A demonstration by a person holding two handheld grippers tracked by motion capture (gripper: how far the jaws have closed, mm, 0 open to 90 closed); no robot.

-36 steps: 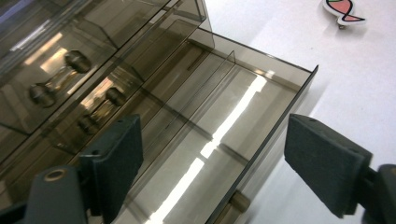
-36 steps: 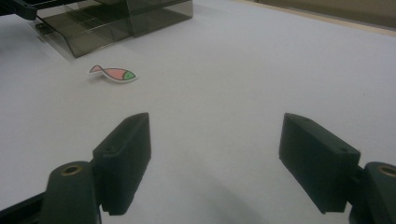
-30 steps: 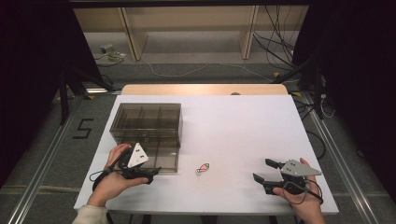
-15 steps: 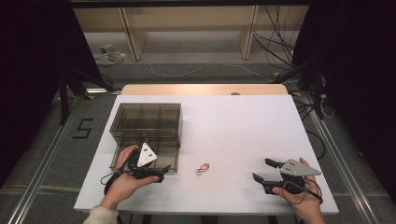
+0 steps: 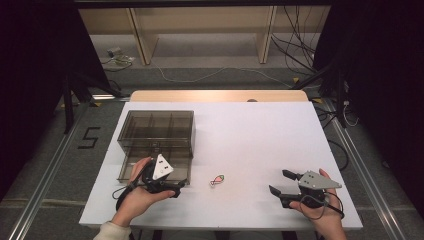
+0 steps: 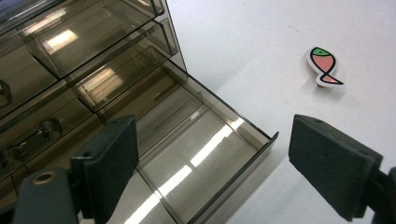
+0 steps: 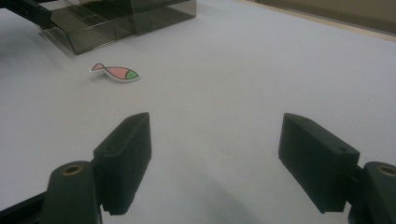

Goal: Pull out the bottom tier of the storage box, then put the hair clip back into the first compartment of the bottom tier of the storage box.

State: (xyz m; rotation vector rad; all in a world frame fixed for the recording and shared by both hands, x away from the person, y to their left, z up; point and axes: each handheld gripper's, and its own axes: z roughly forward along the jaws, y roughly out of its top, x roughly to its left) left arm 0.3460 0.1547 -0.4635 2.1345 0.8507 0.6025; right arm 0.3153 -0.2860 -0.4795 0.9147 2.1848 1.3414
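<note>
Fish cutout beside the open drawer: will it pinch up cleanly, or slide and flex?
The fish cutout lies flat and looks thin, so it is probably light and may slide on the smooth white table. It seems slightly rigid; the edges offer little for the jaws.

Showing plain white across the table (image 5: 260, 135), edged with a pale wood strip along the far side. Gleaming smoky translucent brown on the drawer box (image 5: 156, 129), catching bright white glints on the open drawer (image 6: 205, 154). Wearing salmon pink over the body of the fish sticker (image 6: 324, 66), green at the head, outlined in black with a white border. Looking matte black on the fingers (image 6: 114, 163) of the left gripper (image 5: 167, 186) and on the fingers (image 7: 125, 158) of the right gripper (image 5: 281, 183), carrying a light grey plate on each.
</note>
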